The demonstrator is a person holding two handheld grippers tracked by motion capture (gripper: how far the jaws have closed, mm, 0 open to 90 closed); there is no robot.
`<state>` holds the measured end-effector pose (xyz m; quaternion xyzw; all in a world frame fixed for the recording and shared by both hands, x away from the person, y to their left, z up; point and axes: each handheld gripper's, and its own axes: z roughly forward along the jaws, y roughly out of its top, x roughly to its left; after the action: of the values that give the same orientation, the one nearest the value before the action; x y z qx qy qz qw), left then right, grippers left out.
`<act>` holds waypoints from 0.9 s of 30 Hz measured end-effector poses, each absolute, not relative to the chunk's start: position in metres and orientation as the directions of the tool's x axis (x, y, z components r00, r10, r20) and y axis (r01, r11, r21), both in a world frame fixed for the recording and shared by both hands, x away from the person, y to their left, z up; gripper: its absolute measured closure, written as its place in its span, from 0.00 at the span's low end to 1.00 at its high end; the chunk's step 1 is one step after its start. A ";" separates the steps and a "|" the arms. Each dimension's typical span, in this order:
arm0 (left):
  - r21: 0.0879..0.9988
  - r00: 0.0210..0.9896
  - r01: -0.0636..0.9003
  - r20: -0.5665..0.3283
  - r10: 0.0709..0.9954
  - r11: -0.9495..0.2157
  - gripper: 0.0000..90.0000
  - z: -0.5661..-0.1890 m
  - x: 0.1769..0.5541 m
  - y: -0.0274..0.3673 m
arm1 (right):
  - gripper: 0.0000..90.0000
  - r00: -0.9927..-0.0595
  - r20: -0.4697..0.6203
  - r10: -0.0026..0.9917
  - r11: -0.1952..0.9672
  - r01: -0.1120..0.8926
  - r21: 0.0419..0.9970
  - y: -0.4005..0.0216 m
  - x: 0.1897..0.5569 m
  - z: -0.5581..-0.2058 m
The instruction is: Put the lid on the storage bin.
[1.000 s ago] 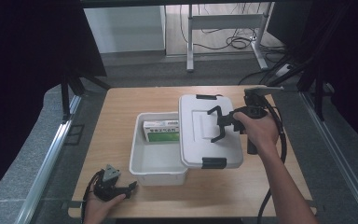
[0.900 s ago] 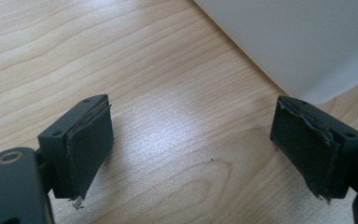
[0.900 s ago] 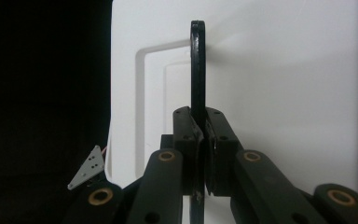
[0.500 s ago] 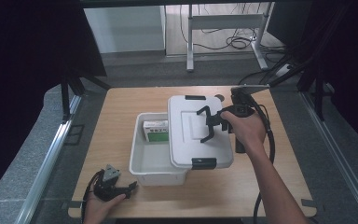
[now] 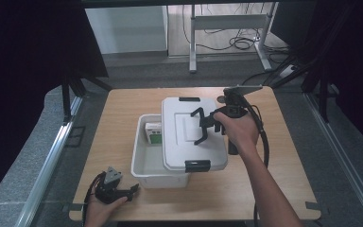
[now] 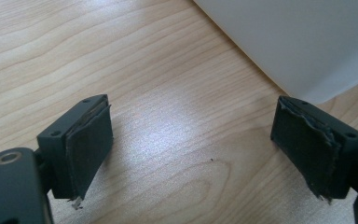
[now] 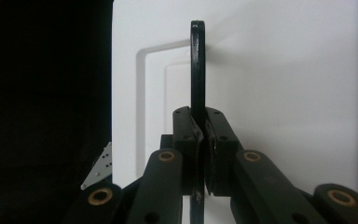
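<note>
So the right gripper (image 5: 207,124) has its jaws pinched tight on the black handle (image 7: 196,70) of the white lid (image 5: 189,135). In the right gripper view you can see the thin handle running straight up between the two pads, squeezed from both sides, with the flat white lid surface behind it. From the high view, the lid sits over the right part of the white plastic bin (image 5: 146,163), covering roughly half of it and hanging past the bin's right wall. It has black latches at its far (image 5: 189,99) and near (image 5: 197,165) ends. Can't tell whether it's resting on the rim or held just above it.

The left part of the bin is uncovered, and a small green and white box (image 5: 154,133) stands inside near the far wall, right beside the lid's left edge.

The left gripper (image 5: 116,189) is down at the near left corner of the wooden table (image 5: 118,118), held in the person's left hand (image 5: 101,210), well apart from the lid. Its jaws are spread wide with nothing between them. In the left gripper view both worn black pads (image 6: 86,144) hover over bare wood grain, and the bin's white wall (image 6: 303,42) shows top right.
</note>
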<state>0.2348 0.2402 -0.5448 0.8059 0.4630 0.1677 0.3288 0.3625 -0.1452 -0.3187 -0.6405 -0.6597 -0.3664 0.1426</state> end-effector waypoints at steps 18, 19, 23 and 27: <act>0.686 0.515 0.635 -0.034 0.857 -0.354 0.14 -0.545 0.235 0.240 | 0.94 -0.134 0.657 0.742 -0.068 0.960 0.273 -0.105 0.365 -0.320; 0.686 0.515 0.635 -0.034 0.857 -0.355 0.14 -0.545 0.235 0.240 | 0.94 -0.131 0.659 0.741 -0.069 0.961 0.269 -0.102 0.366 -0.321; 0.686 0.515 0.635 -0.033 0.856 -0.355 0.14 -0.545 0.235 0.240 | 0.94 -0.132 0.652 0.747 -0.056 0.964 0.259 -0.092 0.366 -0.324; 0.686 0.516 0.635 -0.034 0.856 -0.356 0.14 -0.545 0.235 0.240 | 0.94 -0.126 0.660 0.741 -0.050 0.969 0.242 -0.080 0.367 -0.327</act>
<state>0.2347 0.2401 -0.5449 0.8061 0.4623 0.1678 0.3291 0.3667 -0.0801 -0.3274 -0.6394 -0.6686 -0.3409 0.1673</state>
